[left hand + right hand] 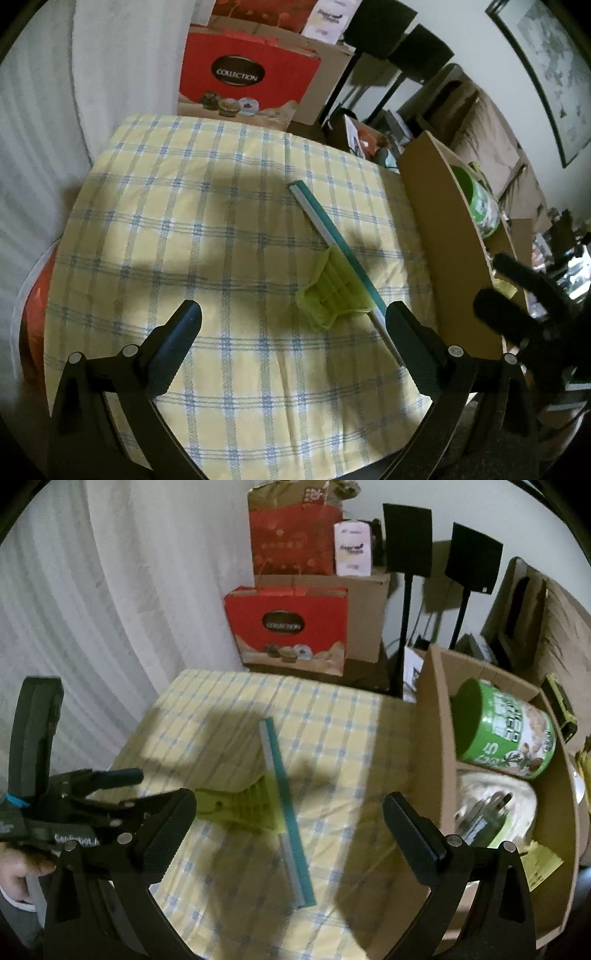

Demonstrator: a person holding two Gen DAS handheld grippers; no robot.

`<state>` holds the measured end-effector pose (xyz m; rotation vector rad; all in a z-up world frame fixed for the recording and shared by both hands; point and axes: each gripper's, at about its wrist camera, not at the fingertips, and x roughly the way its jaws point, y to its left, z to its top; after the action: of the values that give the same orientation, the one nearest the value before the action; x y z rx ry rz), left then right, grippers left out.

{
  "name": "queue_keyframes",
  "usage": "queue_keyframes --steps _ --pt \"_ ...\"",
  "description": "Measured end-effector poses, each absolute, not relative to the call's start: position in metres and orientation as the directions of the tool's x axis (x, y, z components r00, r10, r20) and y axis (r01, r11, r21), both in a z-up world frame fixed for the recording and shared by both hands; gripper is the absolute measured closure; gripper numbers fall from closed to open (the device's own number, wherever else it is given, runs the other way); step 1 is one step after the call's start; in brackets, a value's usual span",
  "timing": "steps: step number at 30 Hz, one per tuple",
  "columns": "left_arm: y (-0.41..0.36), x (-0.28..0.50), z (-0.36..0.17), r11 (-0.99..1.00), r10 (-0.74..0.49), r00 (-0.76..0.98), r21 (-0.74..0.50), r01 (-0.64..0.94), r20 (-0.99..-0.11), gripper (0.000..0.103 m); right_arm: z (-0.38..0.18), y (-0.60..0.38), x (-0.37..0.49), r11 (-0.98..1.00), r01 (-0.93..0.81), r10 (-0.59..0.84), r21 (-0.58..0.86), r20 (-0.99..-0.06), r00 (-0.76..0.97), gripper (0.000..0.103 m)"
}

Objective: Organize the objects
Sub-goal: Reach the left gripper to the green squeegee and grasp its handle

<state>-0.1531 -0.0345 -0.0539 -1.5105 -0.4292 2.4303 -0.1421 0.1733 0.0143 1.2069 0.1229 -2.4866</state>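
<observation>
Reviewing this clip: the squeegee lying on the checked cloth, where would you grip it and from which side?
Probably the green handle of the squeegee, from above. It lies flat on the checked cloth, so only the top is free. The handle is the bulkier part and sticks out sideways from the long teal blade, giving open jaws two opposite edges to close across; the blade looks thin and low.
</observation>
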Motion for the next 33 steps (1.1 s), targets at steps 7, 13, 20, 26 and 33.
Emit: queue_keyframes --steps 7,13,20,26,33 --pt "-0.037 -0.153 -0.060 -0.928 0.354 -0.415 -0.369 -0.046 -0.838 0.009 -0.002 0.166 -0.131 -0.921 0.373 -0.315 0.113 -0.778 -0.543 0.004" --pt "-0.029 -0.157 -0.072 -0.918 0.380 -0.383 -0.394 -0.045 -0.842 0.024 -0.015 0.163 -0.123 -0.922 0.372 -0.308 0.109 -0.790 -0.530 0.014" --pt "-0.019 -0.160 -0.082 -0.910 0.400 -0.361 -0.412 -0.046 -0.843 0.048 -0.029 0.162 -0.119 -0.923 0.375 -0.284 0.086 -0.810 -0.513 0.019" --pt "-0.019 -0.164 -0.089 -0.896 0.423 -0.352 -0.442 -0.029 -0.835 0.059 -0.036 0.162 -0.119 -0.928 0.364 -0.272 0.079 -0.813 -0.515 0.019" --pt "-0.023 -0.166 -0.098 -0.901 0.411 -0.354 -0.433 -0.018 -0.840 0.070 -0.040 0.162 -0.119 -0.928 0.363 -0.272 0.081 -0.813 -0.514 0.019"
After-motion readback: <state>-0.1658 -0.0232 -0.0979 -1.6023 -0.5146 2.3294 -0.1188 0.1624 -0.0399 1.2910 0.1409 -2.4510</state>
